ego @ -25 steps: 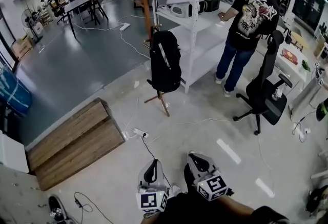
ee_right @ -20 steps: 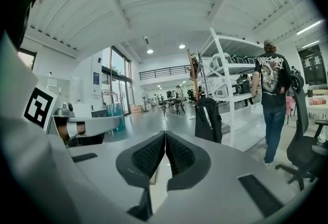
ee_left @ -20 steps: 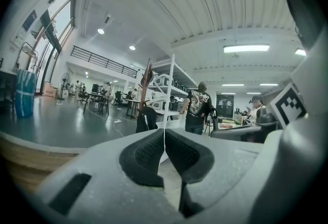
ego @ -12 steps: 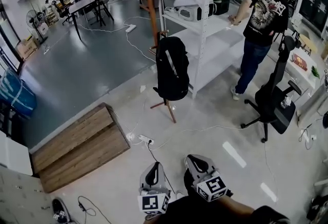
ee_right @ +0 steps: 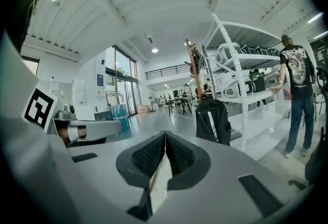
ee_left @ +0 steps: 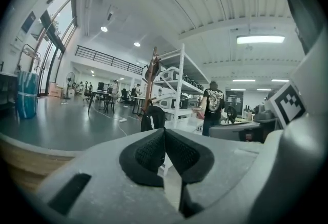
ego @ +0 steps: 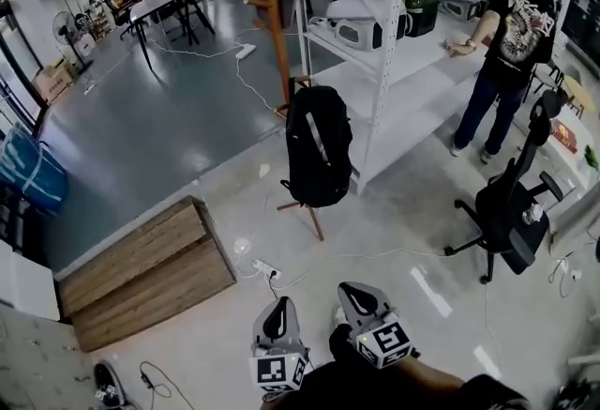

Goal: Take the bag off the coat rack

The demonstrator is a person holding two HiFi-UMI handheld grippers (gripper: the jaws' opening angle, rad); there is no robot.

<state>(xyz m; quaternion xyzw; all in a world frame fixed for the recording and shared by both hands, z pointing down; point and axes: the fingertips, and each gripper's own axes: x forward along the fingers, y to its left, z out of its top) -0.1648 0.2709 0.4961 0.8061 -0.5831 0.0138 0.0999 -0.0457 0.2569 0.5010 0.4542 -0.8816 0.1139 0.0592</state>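
A black backpack (ego: 319,158) hangs on a tall wooden coat rack (ego: 273,14) in the middle of the floor, some way ahead of me. The same backpack (ee_left: 152,118) shows small in the left gripper view, and the backpack (ee_right: 213,120) appears larger in the right gripper view, to the right of the jaws. My left gripper (ego: 277,313) and right gripper (ego: 353,296) are side by side at the bottom of the head view, both shut with nothing between the pads. Both are well short of the bag.
A white shelving unit (ego: 384,42) stands right behind the rack, with a person (ego: 506,52) at its far end. A black office chair (ego: 511,202) is at the right. A wooden platform (ego: 141,267) lies at the left. A power strip and cables (ego: 265,269) cross the floor ahead.
The backpack, rack and shelving have come nearer and sit lower in the head view. The person and the office chair have shifted right. Both grippers stay shut.
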